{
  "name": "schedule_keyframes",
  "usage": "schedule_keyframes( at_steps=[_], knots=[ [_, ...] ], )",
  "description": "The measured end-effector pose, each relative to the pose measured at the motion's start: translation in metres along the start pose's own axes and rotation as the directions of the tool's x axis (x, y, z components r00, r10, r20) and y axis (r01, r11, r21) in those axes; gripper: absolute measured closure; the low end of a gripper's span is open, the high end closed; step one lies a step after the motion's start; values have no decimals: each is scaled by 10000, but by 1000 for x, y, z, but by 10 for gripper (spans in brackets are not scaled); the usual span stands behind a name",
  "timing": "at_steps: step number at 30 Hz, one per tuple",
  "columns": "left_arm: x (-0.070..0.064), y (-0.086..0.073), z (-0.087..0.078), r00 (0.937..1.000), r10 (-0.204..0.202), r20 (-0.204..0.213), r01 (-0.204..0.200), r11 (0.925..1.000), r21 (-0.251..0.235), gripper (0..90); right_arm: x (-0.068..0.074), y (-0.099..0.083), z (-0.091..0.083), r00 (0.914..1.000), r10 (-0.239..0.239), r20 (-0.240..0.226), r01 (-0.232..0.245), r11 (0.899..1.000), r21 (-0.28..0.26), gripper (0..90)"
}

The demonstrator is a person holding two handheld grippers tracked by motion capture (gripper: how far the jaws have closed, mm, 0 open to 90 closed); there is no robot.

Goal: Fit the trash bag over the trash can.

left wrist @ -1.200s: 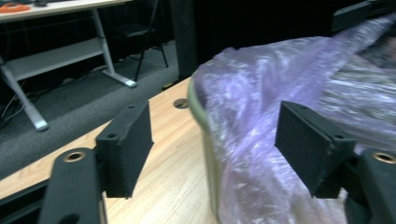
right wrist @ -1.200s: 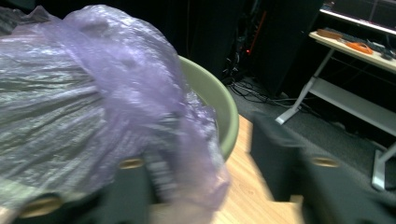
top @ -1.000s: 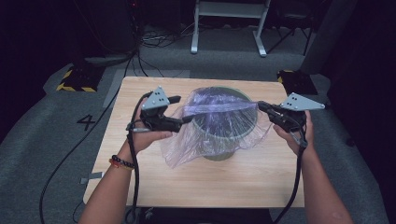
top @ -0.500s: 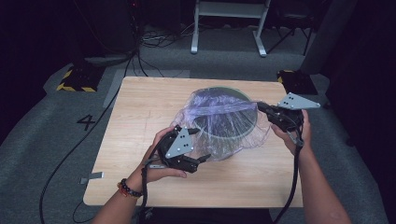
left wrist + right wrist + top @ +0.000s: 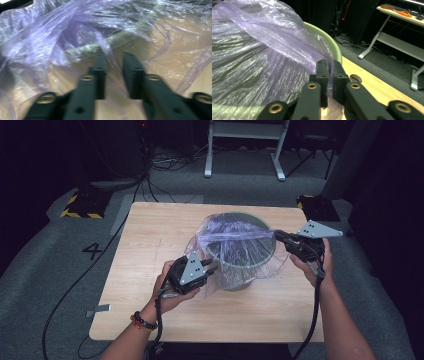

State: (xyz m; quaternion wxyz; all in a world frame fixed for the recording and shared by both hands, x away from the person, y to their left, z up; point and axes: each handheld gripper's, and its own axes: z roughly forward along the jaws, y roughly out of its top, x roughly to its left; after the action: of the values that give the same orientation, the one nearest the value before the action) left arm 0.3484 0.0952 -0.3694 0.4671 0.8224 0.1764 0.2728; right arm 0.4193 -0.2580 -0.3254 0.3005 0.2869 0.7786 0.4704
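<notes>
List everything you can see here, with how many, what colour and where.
Translucent purple plastic bag: one, draped over the bin, loose folds hanging down its left side.
Pale green round bin: one, right of centre on the table.
Light wooden table: one, on the grey floor.
White-legged metal stand: one, behind the table.
Yellow-and-black striped blocks: two, at the table's far corners.
Number 4 floor marking: one, dark, left of the table.
Left hand-held gripper: black, jaws apart around loose bag folds.
Right hand-held gripper: black, jaws closed on the bag at the bin's right rim.
</notes>
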Motion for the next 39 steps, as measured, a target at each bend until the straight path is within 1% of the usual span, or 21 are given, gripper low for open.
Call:
schedule_keyframes(
  at_steps=[2,4,6,9,12,15,18,19,20,21,22,24,25,27,28,30,31,33,34,37,39],
  knots=[
    [3,-1,1,10000,30,-53,-30,10000,79,888,0,0,0,10000,10,-97,-10,10000,24,786],
    [6,-2,2,9998,-184,39,184,9998,76,900,0,1,-2,10000,-8,-92,8,10000,-29,679],
    [9,-2,2,9999,-157,19,157,9997,169,900,0,2,-4,9998,73,-158,-75,9999,-124,552],
    [10,-2,2,9999,-150,63,149,9997,213,900,4,7,-8,9999,-66,-134,61,9994,-351,384],
    [10,-2,3,9999,-90,64,88,9996,281,900,10,14,-10,9986,-504,-152,495,9975,-502,308],
    [9,-2,4,9999,-40,109,36,9993,368,900,17,21,-11,9961,-863,-183,846,9933,-785,278],
    [9,-2,5,9999,22,165,-29,9991,421,900,22,31,-10,9877,-1528,-328,1497,9852,-830,327],
    [9,-2,6,9998,13,213,-23,9990,436,900,28,38,-5,9734,-2273,-285,2253,9724,-604,395],
    [10,-2,6,9997,-11,240,1,9991,436,900,28,38,-5,9734,-2273,-285,2253,9724,-604,395],
    [11,-2,7,9996,27,265,-39,9991,434,900,33,44,3,9578,-2827,-509,2820,9592,-221,477],
    [11,-2,7,9995,-4,308,-10,9990,437,900,33,44,3,9578,-2827,-509,2820,9592,-221,477],
    [12,-2,7,9994,-95,333,81,9990,442,900,37,48,12,9408,-3270,-894,3302,9436,235,563],
    [12,-3,8,9994,-105,340,90,9989,451,900,40,49,17,9277,-3590,-1025,3658,9290,565,595],
    [14,-3,8,9992,-111,386,93,9989,455,900,43,51,23,9127,-3921,-1152,4033,9097,990,644],
    [14,-3,8,9991,-129,395,110,9989,463,900,45,51,26,9067,-4056,-1156,4178,9012,1153,696],
    [15,-4,7,9989,-164,448,144,9988,462,900,46,52,30,9028,-4180,-1014,4293,8902,1523,789],
    [15,-4,7,9988,-169,459,148,9988,457,900,45,52,32,9017,-4226,-913,4321,8871,1621,835],
    [17,-4,7,9984,-182,533,159,9989,436,900,42,52,33,9067,-4150,-751,4217,8904,1716,900],
    [17,-5,6,9981,-212,581,187,9989,428,900,40,52,34,9131,-4022,-662,4075,8963,1748,900],
    [18,-6,6,9976,-217,652,187,9988,454,900,30,51,34,9365,-3485,-384,3497,9211,1710,900],
    [18,-7,6,9972,-237,703,200,9985,519,900,19,51,34,9594,-2816,-140,2803,9472,1558,900]
  ],
)
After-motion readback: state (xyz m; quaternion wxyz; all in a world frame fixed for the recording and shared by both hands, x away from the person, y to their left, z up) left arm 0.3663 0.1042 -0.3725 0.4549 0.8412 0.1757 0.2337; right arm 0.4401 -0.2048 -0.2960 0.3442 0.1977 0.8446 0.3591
